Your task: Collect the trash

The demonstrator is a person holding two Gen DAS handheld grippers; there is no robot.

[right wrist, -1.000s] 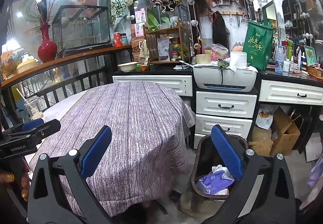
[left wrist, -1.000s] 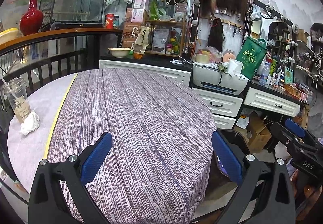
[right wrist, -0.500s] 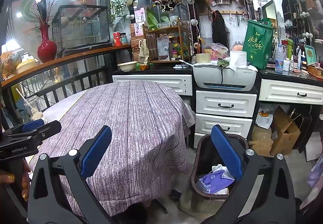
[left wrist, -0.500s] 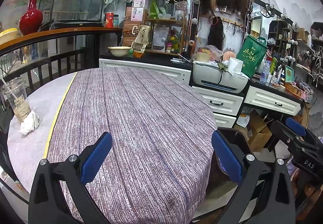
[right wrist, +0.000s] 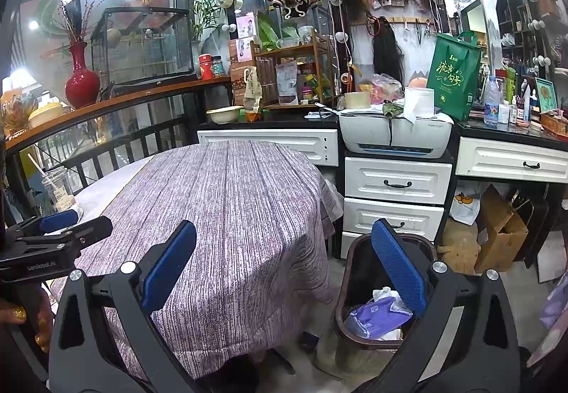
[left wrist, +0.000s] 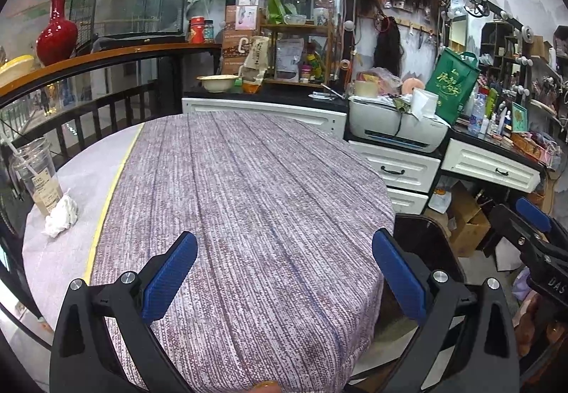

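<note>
A clear plastic cup with a straw and a crumpled white tissue stand at the far left of the round table. My left gripper hovers open over the table's near edge, nothing between its blue pads. Off the table's right side, my right gripper is open and empty above the dark waste bin, which holds a purple wrapper and white paper. The cup also shows at the left of the right wrist view, behind the left gripper. The bin's rim shows by the table.
White drawers and a printer stand behind the bin. Cardboard boxes sit on the floor to the right. A dark railing curves behind the table. A hand holds the left gripper's handle.
Both grippers stay open and nearly still. The views have barely shifted.
</note>
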